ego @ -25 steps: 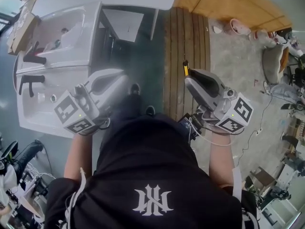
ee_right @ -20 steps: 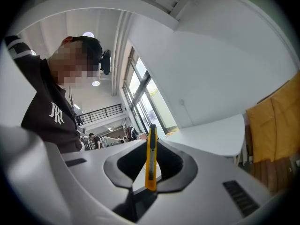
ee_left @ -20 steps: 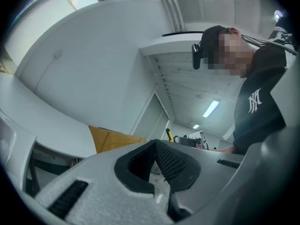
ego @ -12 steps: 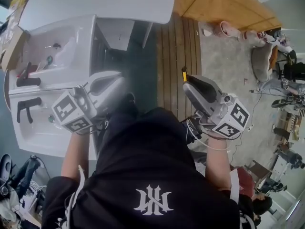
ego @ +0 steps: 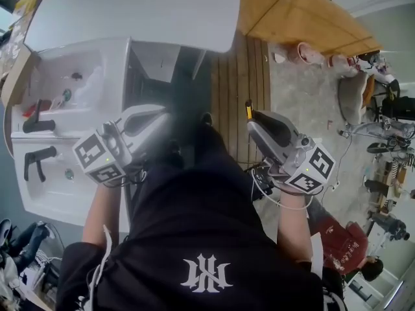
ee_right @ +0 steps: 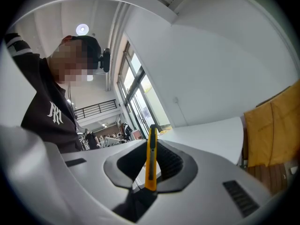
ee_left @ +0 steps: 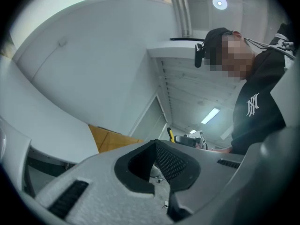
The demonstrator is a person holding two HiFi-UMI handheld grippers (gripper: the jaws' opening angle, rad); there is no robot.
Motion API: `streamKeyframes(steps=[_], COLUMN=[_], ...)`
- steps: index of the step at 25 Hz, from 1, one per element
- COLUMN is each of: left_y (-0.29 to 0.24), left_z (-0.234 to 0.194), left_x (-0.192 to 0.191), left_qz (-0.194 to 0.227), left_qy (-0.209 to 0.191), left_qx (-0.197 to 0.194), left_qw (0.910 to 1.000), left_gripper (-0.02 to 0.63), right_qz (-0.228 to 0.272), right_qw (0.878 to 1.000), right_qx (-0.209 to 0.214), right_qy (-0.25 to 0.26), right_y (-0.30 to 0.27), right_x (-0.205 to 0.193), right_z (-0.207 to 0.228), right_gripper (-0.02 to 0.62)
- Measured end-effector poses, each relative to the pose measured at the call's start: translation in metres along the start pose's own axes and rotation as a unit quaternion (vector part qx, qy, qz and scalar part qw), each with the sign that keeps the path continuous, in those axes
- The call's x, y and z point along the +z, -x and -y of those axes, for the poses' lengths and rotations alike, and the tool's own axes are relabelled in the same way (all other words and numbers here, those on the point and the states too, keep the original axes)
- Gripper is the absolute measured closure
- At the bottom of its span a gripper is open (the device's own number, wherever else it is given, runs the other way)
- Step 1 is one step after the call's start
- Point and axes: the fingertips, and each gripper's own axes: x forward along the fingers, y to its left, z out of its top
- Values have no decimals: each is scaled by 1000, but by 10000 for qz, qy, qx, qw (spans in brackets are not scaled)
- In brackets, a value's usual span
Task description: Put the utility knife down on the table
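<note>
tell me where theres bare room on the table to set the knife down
The white table is bare across all of its top that shows, from the sink side to its rounded corner by the planks. The sink is crowded, with taps and small items. The knife is in the right gripper.

The white table (ego: 142,11) is seen bare across its whole visible top, so room is offered anywhere on it. Below the table's near left edge, the space is taken up by a white basin unit (ego: 61,193) with black taps (ego: 35,159) and small items in its bowl. Off the table's right corner lies open wooden decking (ego: 249,70). There the right gripper (ego: 250,118), closed on the utility knife (ego: 248,109), is held with nothing between it and the table.
</note>
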Motion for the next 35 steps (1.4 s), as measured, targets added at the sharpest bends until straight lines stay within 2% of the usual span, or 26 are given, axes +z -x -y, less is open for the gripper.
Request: streamKeyframes(steps=[6,10,13,16,21,24,29,32,35], left_y=[-20,-55,-93,-133,-174,-178,-163,-159,-158], left_z=[-22,-26,-27,-25,-42,-58,-90,-120,-153], left_x=[19,48,57,71,80,76,70,79,97], left_qz=[378,829,687,653,448,389,342,463,550], left_qy=[70,207,-79,-166,-446,-420,-121,39,-99], left_qx=[434,148,103,115,591,945,1400,1444,1392], left_qw=[9983,9962,9976,9977,9963,9939,9895,9884,9887], left_gripper=[600,598,600,600,600,600,600,600,600], right_qz=[26,135,280,479,463,323,152,11,-113], right_qw=[9990,9974,9952,9916,9856,9817,9765,9776,9814], right_qx=[423,698,937,1201,1589,1815,2029,1962,1797], right_qy=[-124,-78,-33,-100,-336,-476,-703,-757,-673], right_y=[-11,-20,-15,-1,1,-14,-46,-66,-84], right_x=[16,35,57,83,97,92,76,77,89], right_z=[41,77,104,131,186,210,221,232,245], right_gripper=[541,541,541,541,541,541,541,541,541])
